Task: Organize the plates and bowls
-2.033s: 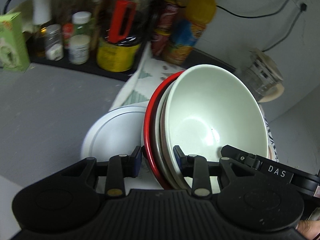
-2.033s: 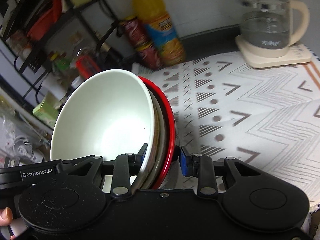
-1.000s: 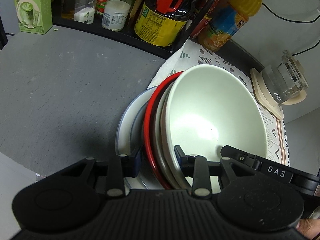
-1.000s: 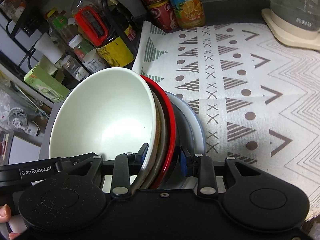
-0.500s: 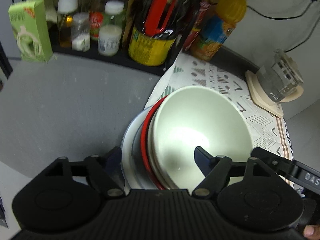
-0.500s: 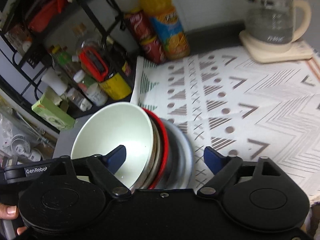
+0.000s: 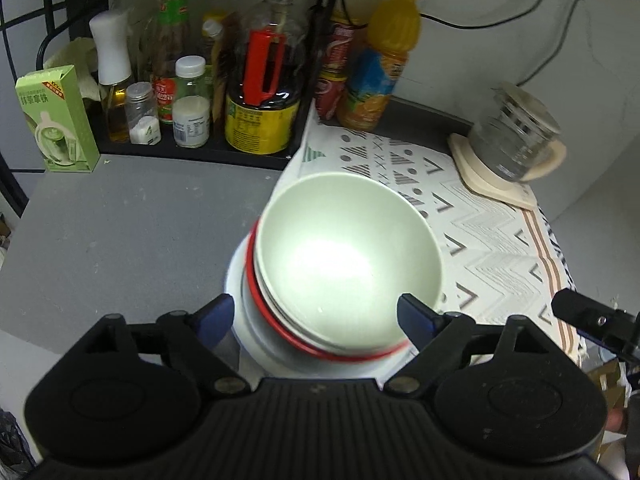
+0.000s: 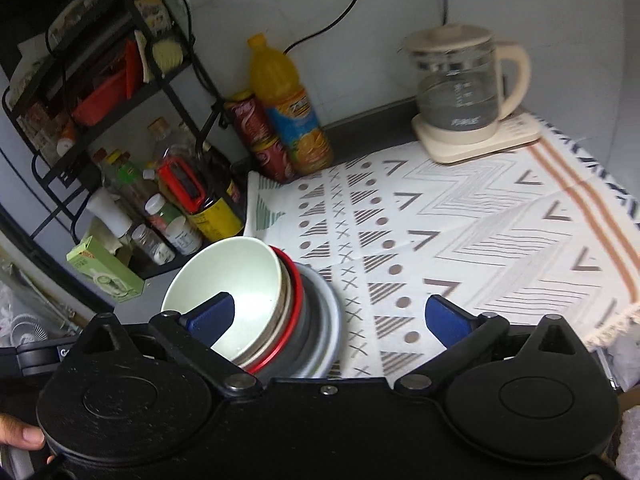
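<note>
A pale green bowl (image 7: 348,248) tops a stack: under it a red-rimmed bowl (image 7: 280,322), then white plates (image 7: 248,320). The stack rests at the left edge of the patterned cloth. My left gripper (image 7: 316,318) is open above its near side, its blue pads apart on either side and touching nothing. In the right wrist view the same pale green bowl (image 8: 236,272), red-rimmed bowl (image 8: 294,284) and grey-white plates (image 8: 324,320) sit low at left. My right gripper (image 8: 328,318) is open too, its left pad in front of the bowl, holding nothing.
A black rack with bottles and jars (image 7: 192,92), a green carton (image 7: 56,120), cans and an orange juice bottle (image 7: 380,64) line the back. A glass kettle (image 8: 460,92) stands at the back right on the patterned cloth (image 8: 480,240). Grey counter (image 7: 120,220) lies left.
Both grippers carried the bowl stack down onto the plates, then opened and let go. They have since pulled back and up, so the stack now looks smaller.
</note>
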A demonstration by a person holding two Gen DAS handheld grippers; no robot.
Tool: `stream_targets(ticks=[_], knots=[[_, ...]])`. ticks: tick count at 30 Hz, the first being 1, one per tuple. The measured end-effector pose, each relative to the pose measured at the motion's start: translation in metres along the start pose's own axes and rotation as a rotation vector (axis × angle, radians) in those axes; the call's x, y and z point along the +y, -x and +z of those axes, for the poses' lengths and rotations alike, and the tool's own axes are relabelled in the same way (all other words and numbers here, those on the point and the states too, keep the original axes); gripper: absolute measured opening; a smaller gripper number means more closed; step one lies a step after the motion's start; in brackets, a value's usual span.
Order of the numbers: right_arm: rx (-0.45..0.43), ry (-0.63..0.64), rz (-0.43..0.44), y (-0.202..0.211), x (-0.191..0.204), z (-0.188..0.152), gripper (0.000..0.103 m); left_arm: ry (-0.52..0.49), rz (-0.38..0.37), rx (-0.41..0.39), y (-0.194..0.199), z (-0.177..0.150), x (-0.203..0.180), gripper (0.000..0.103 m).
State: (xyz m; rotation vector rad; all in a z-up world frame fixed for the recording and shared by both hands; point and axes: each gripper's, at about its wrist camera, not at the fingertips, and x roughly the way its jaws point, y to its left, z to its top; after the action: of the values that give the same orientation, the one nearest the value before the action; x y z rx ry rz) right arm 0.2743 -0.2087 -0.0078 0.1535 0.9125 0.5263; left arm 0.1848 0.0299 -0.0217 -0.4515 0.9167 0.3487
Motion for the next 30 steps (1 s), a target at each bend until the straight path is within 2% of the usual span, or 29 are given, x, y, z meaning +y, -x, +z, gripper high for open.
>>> stream_targets(ticks=[8,14,22,26,30], knots=[[-0.078,0.015,-0.085,0.045,-0.004,-0.015,0.103,-0.061,-0.027,-0.035,0.029,-0.019,-0.016,0.102],[-0.122,0.004,-0.121,0.073,-0.008,-0.028,0.103,-0.088,-0.048,-0.1,0.049,-0.02,-0.02,0.103],[-0.19,-0.004,-0.16,0.103,-0.002,-0.047,0.103,-0.171,-0.105,-0.102,0.064,-0.025,-0.016,0.103],[-0.226,-0.003,-0.214,0.114,0.009,-0.059,0.103,-0.202,-0.129,-0.097,0.072,-0.031,-0.005,0.103],[-0.249,-0.007,-0.233,0.121,0.025,-0.074,0.103,-0.248,-0.158,-0.089,0.08,-0.039,0.01,0.103]])
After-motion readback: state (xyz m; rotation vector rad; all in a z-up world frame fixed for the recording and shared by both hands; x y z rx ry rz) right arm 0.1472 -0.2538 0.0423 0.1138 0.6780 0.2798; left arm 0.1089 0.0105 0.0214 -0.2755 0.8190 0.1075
